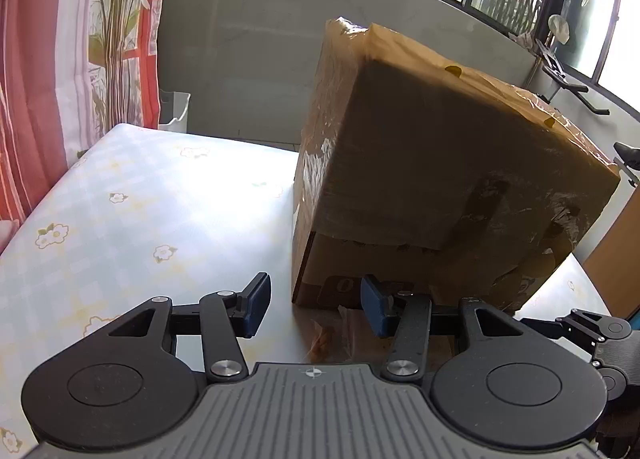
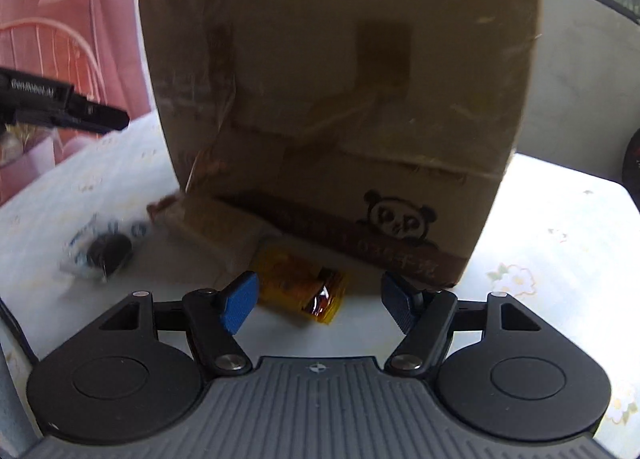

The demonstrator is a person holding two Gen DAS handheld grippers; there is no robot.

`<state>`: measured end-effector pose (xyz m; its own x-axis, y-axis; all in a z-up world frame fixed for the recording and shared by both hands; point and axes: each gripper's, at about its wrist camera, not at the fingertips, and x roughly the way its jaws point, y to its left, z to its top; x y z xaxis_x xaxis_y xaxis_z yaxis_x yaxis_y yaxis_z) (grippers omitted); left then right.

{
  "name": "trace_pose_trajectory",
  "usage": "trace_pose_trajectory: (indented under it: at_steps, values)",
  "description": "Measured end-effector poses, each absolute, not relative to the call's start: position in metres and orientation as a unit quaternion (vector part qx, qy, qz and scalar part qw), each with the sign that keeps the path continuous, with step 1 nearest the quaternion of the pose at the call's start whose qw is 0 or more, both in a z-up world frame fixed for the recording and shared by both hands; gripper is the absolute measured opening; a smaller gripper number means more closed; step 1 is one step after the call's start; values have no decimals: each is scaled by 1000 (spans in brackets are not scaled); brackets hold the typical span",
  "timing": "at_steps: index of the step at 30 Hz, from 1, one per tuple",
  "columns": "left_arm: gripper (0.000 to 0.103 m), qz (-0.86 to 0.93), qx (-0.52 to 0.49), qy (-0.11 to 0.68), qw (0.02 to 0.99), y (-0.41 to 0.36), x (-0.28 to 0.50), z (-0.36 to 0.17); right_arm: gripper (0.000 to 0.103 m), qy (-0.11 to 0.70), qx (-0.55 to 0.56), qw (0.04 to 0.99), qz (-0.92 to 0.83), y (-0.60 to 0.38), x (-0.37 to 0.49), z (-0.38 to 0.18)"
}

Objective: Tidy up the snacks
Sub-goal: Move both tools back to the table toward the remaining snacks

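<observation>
A taped brown cardboard box stands on the table, tilted; it also fills the right wrist view, with a panda drawing low on its side. My left gripper is open and empty at the box's near bottom corner. My right gripper is open and empty just above a yellow-orange snack packet that lies by the box's lower edge. A blue and white wrapped snack with a dark round biscuit lies to the left, blurred. A brownish wrapper lies between my left fingers.
The table has a pale floral checked cloth. A red and white curtain hangs at left. A white bin stands behind the table. The other gripper shows at each view's edge. Windows and a grey wall run behind.
</observation>
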<state>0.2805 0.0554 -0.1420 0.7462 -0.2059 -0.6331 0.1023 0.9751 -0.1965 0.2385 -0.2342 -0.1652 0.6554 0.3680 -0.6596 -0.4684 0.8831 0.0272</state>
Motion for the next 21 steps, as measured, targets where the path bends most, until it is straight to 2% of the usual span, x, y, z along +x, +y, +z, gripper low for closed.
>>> trace_pose_trajectory:
  at_steps: [12, 21]
  values:
    - [53, -76, -84, 355, 928, 62, 270, -148, 71, 349, -184, 853, 342, -204, 265, -176]
    - [53, -77, -87, 357, 927, 61, 273, -153, 72, 382, -108, 859, 323, -228, 265, -182]
